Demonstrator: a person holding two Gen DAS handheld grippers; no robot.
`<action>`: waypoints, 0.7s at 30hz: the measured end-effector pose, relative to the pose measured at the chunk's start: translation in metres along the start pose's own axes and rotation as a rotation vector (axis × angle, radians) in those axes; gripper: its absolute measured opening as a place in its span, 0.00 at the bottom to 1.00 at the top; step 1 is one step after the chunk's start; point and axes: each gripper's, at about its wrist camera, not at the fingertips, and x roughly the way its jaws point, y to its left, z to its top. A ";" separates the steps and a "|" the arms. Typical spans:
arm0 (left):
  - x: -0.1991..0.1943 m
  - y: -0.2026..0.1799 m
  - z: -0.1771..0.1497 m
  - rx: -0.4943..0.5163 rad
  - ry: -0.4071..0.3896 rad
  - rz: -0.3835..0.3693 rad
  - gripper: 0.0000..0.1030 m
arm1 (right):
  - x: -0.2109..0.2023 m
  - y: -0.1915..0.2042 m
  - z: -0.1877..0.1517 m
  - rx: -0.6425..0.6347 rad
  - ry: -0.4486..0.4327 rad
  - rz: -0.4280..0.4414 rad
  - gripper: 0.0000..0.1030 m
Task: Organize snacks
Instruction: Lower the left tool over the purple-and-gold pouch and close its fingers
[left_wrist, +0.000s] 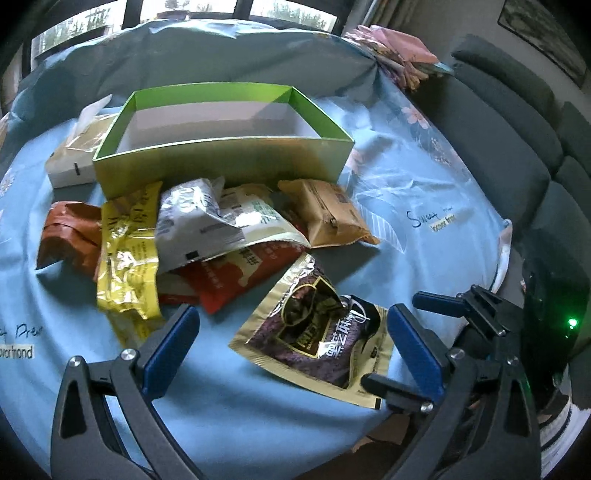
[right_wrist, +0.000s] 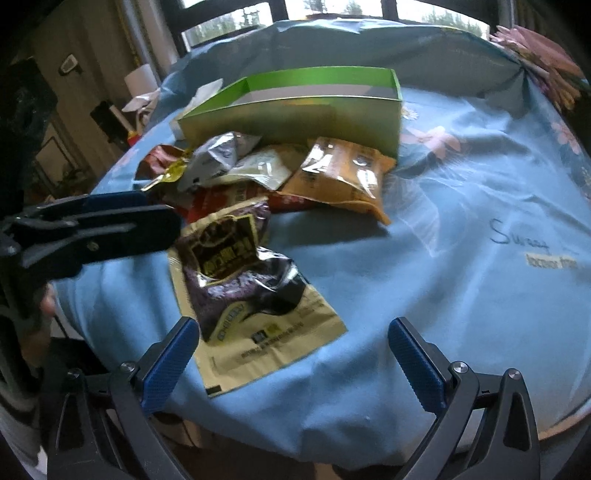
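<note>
An empty green box (left_wrist: 221, 158) stands at the back of the blue-clothed table; it also shows in the right wrist view (right_wrist: 295, 114). Several snack packets lie in front of it: rust (left_wrist: 70, 236), yellow (left_wrist: 127, 258), silver (left_wrist: 192, 221), red (left_wrist: 236, 277), tan (left_wrist: 328, 214). A purple-and-gold packet (left_wrist: 317, 332) lies nearest, also seen from the right wrist (right_wrist: 243, 288). My left gripper (left_wrist: 291, 347) is open just above the purple packet, empty. My right gripper (right_wrist: 291, 358) is open and empty beside the packet's near edge.
A white tissue box (left_wrist: 74, 155) stands left of the green box. Folded pink cloths (left_wrist: 399, 55) lie at the table's back right. A grey sofa (left_wrist: 517, 147) runs along the right. The table's edge (right_wrist: 332, 443) is close in front.
</note>
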 end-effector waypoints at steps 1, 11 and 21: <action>0.002 0.001 0.001 0.002 0.005 0.008 0.96 | 0.002 0.002 0.000 -0.006 -0.001 0.001 0.99; 0.019 -0.001 0.000 0.020 0.051 0.040 0.83 | 0.015 0.011 0.000 -0.049 -0.002 -0.013 0.95; 0.034 0.012 -0.006 -0.050 0.134 0.037 0.54 | 0.017 0.011 0.004 -0.067 -0.038 -0.019 0.72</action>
